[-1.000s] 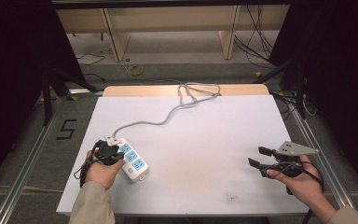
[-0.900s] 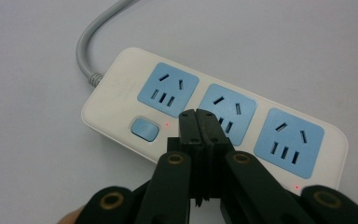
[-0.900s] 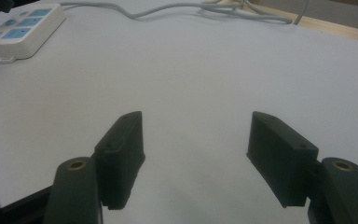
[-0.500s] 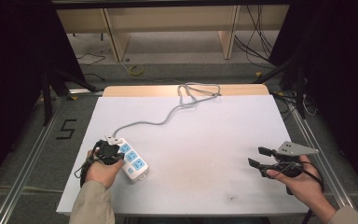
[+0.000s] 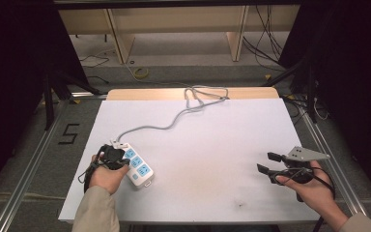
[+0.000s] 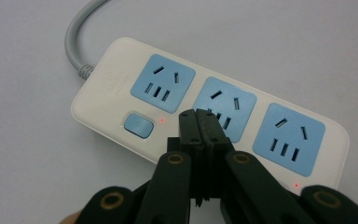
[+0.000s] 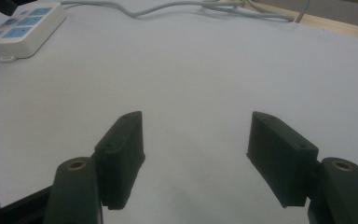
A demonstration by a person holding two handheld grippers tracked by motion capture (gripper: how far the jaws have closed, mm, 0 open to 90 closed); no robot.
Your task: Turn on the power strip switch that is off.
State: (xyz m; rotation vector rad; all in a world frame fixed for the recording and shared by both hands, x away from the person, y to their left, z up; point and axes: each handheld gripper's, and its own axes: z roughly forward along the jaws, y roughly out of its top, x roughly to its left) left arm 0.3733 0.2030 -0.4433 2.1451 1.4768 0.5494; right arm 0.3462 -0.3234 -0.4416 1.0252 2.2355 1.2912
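Note:
A white power strip (image 5: pixel 136 166) with three blue sockets lies at the left front of the white table; its grey cable (image 5: pixel 174 116) runs back to the far edge. My left gripper (image 6: pixel 199 116) is shut, its two jaws pressed together just over the strip's middle socket (image 6: pixel 225 108), beside the blue switch (image 6: pixel 138 124). A small red light glows next to the switch. In the high view the left gripper (image 5: pixel 112 155) sits at the strip's left side. My right gripper (image 5: pixel 267 162) hovers open at the right front, nothing between its jaws; the strip (image 7: pixel 23 29) lies far off.
The cable loops (image 5: pixel 204 93) on a wooden strip (image 5: pixel 140 94) at the table's far edge. Shelving legs and loose cables stand on the floor behind. A "5" mark (image 5: pixel 69 134) is on the floor at the left.

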